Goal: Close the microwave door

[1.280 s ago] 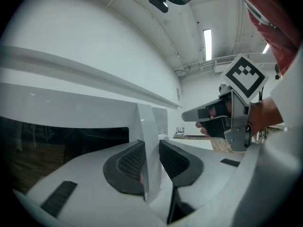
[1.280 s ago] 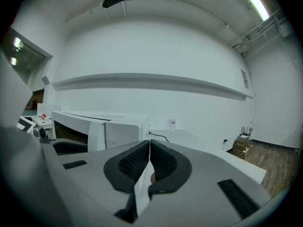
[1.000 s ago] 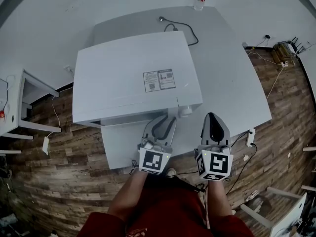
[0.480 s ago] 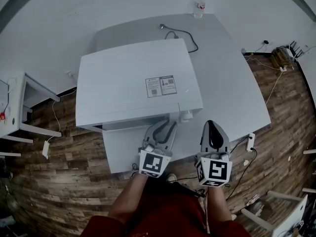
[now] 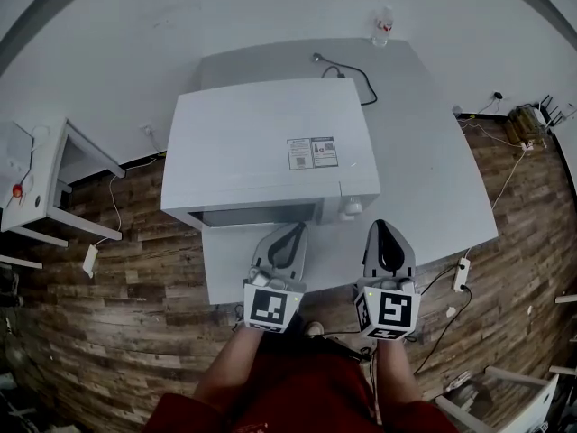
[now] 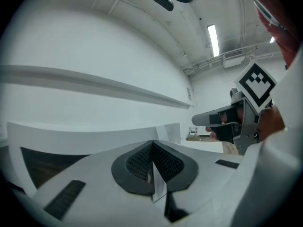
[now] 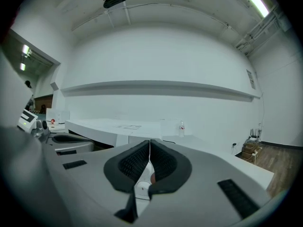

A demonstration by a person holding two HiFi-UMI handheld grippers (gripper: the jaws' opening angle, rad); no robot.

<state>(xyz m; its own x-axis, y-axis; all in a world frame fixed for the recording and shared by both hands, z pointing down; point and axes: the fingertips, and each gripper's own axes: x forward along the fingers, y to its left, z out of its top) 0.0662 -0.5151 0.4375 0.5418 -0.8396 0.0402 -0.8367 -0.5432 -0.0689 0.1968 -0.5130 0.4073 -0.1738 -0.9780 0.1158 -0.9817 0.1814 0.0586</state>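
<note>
Evidently the microwave [image 5: 261, 142] stands on the left part of a grey table [image 5: 424, 161]. It is a white box with a label sticker [image 5: 311, 152] on its top. Its door [image 5: 257, 213] has a dark window and lies flush along the front face. A round knob [image 5: 350, 207] sits at the right end of that face.

The left gripper [image 5: 296, 230] is held just in front of the door, its tip pointing at it. Its fingers [image 6: 137, 164] have just been closing and now meet with nothing between them. The right gripper [image 5: 384, 227] is held to the right of the microwave's front, beside the knob. Its fingers [image 7: 163, 164] are likewise pressed together and empty.

Behind the microwave a black cable [image 5: 347, 66] trails across the table. A clear bottle [image 5: 382, 25] stands behind it at the table's far edge. Left of the microwave, off the table, stands a white side table [image 5: 54, 179]. Right of it, a power strip [image 5: 462, 273] lies on the wooden floor [image 5: 135, 332].
</note>
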